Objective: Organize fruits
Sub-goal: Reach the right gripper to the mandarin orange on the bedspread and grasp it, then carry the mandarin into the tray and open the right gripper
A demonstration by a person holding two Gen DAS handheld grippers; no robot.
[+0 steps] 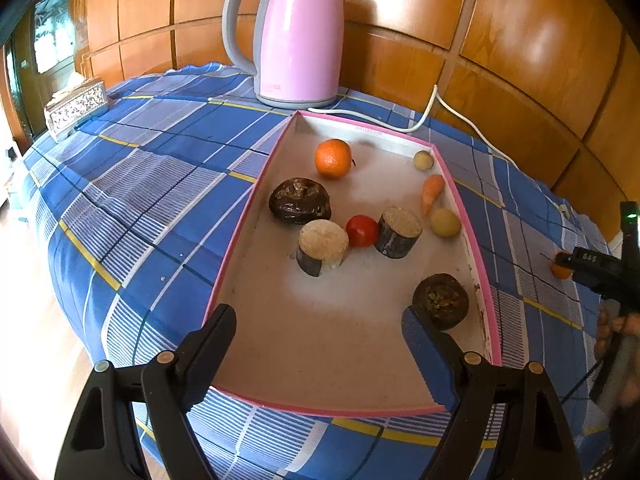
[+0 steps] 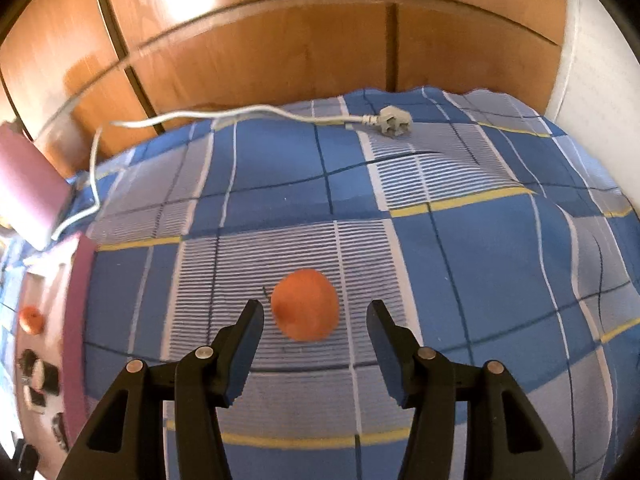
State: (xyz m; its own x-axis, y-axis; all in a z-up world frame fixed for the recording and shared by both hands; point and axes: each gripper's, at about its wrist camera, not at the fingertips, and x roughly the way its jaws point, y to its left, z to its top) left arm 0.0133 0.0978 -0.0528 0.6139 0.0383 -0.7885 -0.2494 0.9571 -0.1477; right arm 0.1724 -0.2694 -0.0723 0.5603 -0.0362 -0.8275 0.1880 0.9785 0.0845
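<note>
While a blue checked cloth covers the table, a shallow pink-rimmed cardboard tray holds a round orange mandarin, dark cut fruit pieces, a small red tomato and a stubby carrot. The left gripper hovers over the tray's near end, jaws wide and empty. Outside the tray, a second orange fruit lies on the cloth, just ahead of and between the right gripper's spread, empty fingers, untouched.

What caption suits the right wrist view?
Open right gripper approaches an orange lying on the checked cloth.
</note>
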